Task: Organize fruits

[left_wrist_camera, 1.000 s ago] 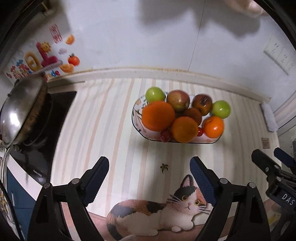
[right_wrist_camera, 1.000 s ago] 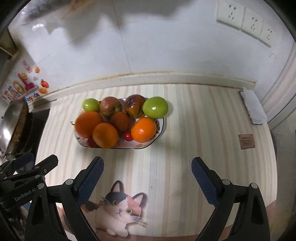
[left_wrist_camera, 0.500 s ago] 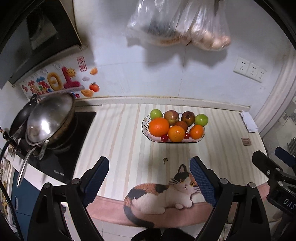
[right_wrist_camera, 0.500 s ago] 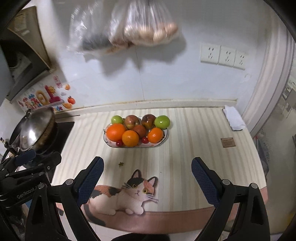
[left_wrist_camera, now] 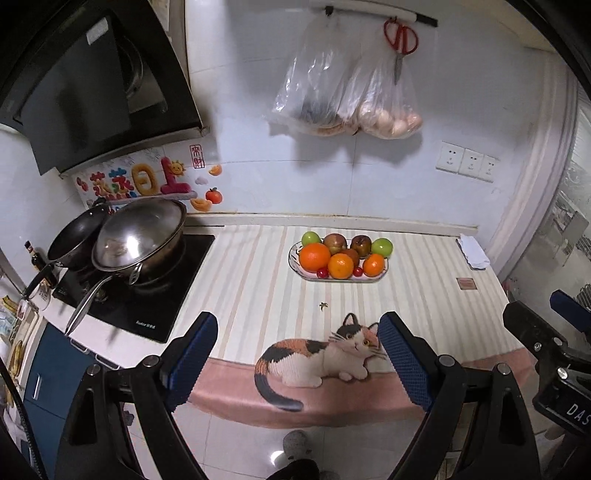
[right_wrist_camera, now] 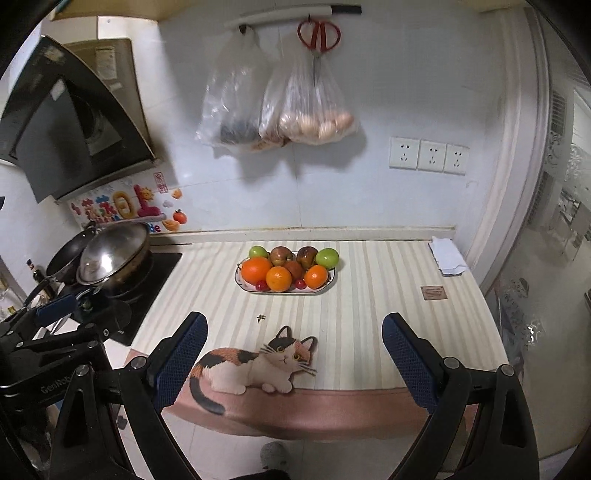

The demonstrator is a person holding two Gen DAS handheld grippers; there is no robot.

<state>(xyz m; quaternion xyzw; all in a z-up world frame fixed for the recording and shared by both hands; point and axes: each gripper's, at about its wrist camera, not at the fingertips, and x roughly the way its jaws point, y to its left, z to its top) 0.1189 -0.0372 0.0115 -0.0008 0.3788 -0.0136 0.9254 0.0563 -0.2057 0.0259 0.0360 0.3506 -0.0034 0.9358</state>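
Since a second ago we have drawn both grippers up and back from the counter, so the oval white ceramic fruit plate (left_wrist_camera: 380, 275) now looks smaller and farther off, and the wall above it shows. It sits near the back of the striped cream countertop mat (left_wrist_camera: 258, 280), its long axis running left to right, parallel to the wall. Smooth round fruit fills it: three glossy oranges (left_wrist_camera: 314, 257) along the near side, two green apples (left_wrist_camera: 382, 246) at the far ends with dark red apples (left_wrist_camera: 335, 242) between them, and small red cherry tomatoes (left_wrist_camera: 323, 272) at the near rim.

Our left gripper (left_wrist_camera: 295, 354) stands with its jaws wide apart and nothing between the blue textured pads; our right gripper (right_wrist_camera: 293, 354) is likewise spread and empty. Both hang off the counter's front edge, above the printed calico cat (right_wrist_camera: 255, 363).

Left of the mat, a shiny steel wok (left_wrist_camera: 140, 236) sits on the black glass cooktop (left_wrist_camera: 147, 306). Clear plastic bags (right_wrist_camera: 273, 107) and red-handled scissors (right_wrist_camera: 319, 35) hang on the white wall.
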